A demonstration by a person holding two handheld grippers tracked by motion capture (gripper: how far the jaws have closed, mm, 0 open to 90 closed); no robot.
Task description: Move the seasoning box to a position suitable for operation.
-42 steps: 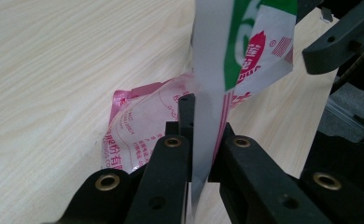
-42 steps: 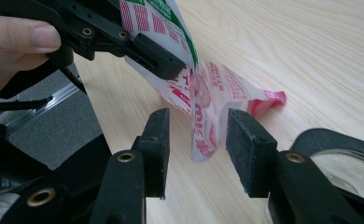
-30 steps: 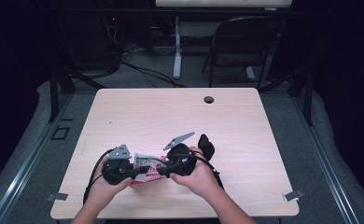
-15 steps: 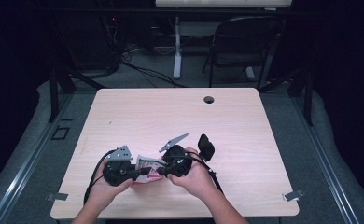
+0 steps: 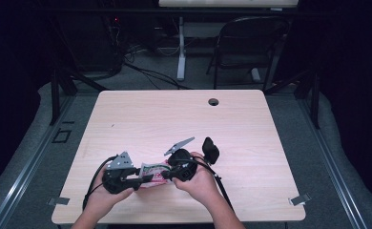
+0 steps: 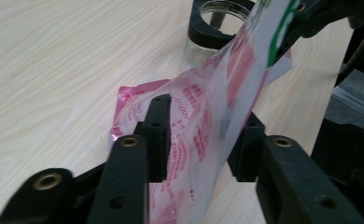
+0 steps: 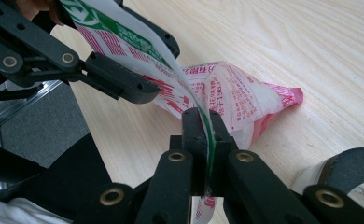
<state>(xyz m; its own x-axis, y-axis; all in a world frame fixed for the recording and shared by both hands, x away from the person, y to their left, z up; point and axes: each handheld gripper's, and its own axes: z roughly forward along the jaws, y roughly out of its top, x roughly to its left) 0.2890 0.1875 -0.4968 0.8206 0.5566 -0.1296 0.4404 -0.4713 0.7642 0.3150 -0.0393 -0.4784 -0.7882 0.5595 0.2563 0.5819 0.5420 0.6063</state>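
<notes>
Jaws: right gripper [image 7: 203,122] clenched on packet [image 7: 227,100], left gripper [image 6: 202,140] just opened, packet between | Risk: packet could be torn or dropped if tugged

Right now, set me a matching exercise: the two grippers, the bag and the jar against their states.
1 left gripper
2 right gripper
3 plastic bag
4 jar

a pink-printed, held between both grippers
b clamped on the bag's edge
c jaws apart, just been opening, bag between them
d clear, standing on the table

1-c, 2-b, 3-a, 4-d
</notes>
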